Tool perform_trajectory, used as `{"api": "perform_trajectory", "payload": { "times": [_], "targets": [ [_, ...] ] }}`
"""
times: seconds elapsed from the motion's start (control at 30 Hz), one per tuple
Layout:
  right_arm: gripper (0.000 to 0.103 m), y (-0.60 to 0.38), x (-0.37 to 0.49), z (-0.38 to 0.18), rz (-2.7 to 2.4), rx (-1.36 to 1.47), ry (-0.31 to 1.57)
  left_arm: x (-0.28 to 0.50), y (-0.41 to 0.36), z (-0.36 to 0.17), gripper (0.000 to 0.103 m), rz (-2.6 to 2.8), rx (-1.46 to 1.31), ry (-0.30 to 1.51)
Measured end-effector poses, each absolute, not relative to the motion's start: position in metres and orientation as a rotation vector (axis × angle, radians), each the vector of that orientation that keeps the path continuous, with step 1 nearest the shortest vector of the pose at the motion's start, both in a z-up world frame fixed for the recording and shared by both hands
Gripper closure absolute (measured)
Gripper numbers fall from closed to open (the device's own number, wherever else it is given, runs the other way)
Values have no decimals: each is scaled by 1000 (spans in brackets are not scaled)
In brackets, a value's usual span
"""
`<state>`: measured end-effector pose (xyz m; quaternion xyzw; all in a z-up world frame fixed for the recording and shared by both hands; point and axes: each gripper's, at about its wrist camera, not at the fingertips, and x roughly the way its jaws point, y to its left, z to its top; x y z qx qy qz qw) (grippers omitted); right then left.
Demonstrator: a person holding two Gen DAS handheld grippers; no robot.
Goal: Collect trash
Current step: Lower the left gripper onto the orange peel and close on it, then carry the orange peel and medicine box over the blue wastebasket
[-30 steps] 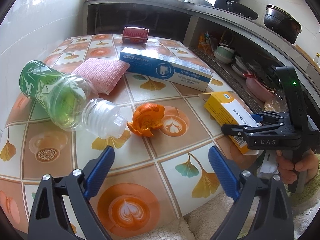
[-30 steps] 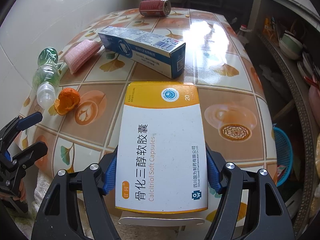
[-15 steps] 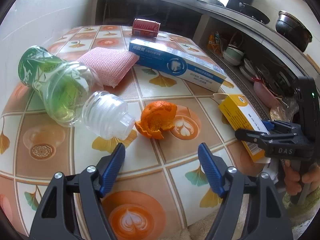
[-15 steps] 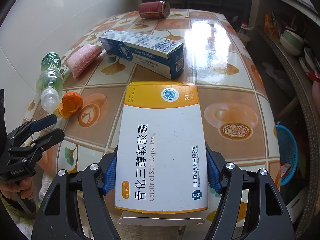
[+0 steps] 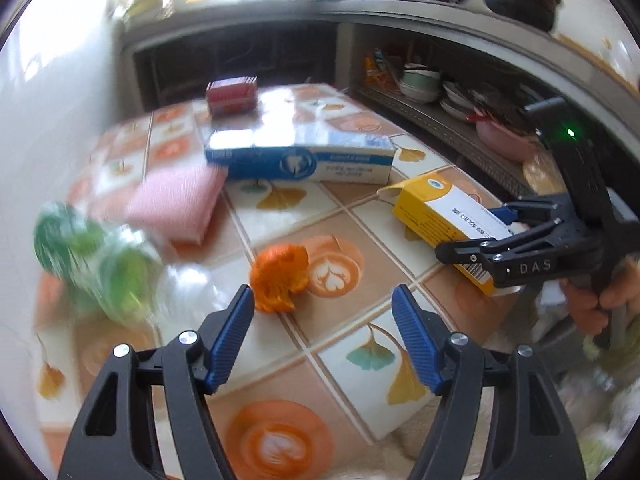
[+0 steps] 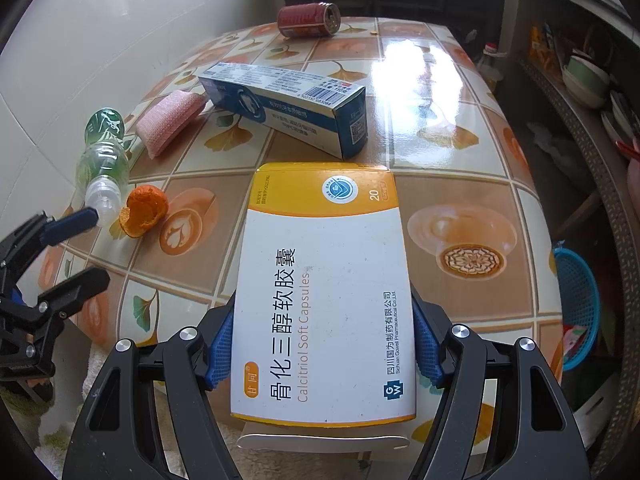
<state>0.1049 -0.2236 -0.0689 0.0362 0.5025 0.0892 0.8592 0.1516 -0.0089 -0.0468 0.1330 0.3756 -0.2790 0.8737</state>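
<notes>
My right gripper (image 6: 322, 344) is shut on a white and yellow medicine box (image 6: 324, 280) and holds it over the table's near edge; the box also shows in the left wrist view (image 5: 444, 220). My left gripper (image 5: 322, 312) is open and empty, close behind an orange peel (image 5: 282, 276). The peel also shows in the right wrist view (image 6: 144, 210), with the left gripper (image 6: 80, 246) just in front of it. A clear plastic bottle (image 6: 102, 160) lies left of the peel. A blue toothpaste box (image 6: 288, 104) and a red can (image 6: 308, 20) lie further back.
A pink sponge (image 6: 168, 120) lies beside the toothpaste box. The tiled table (image 6: 460, 152) stands against a white wall at the left. A blue basket (image 6: 576, 304) sits on the floor at the right, below shelves with bowls (image 5: 420, 84).
My left gripper has moved forward and right, toward the orange peel; its view is blurred by motion. The right gripper still holds the medicine box in the same place.
</notes>
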Motion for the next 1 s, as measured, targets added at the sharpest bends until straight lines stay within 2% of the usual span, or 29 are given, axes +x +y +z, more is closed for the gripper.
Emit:
{"api": "perform_trajectory", "payload": {
  "times": [0.13, 0.27, 0.33, 0.63, 0.67, 0.7, 0.77, 0.9, 1.0],
  "targets": [
    [36, -225, 103, -69, 192, 83, 1050, 156, -27, -40, 34, -579, 520, 713],
    [36, -225, 103, -68, 199, 87, 1050, 169, -42, -54, 34, -605, 688, 772],
    [36, -226, 103, -68, 202, 91, 1049, 181, -42, -60, 34, -614, 704, 826],
    [36, -230, 102, -67, 224, 121, 1040, 215, -52, -79, 48, -644, 768, 999],
    [36, -231, 102, -67, 227, 123, 1039, 217, -53, -79, 51, -639, 770, 1013],
    [36, -232, 103, -67, 229, 125, 1039, 221, -55, -79, 59, -633, 775, 1023],
    [36, -234, 103, -67, 234, 134, 1037, 224, -59, -79, 68, -621, 793, 1036],
    [36, -237, 102, -65, 248, 153, 1027, 224, -65, -74, 84, -608, 815, 1032],
    [36, -240, 101, -64, 253, 164, 1018, 226, -66, -64, 86, -612, 779, 1034]
  ]
}}
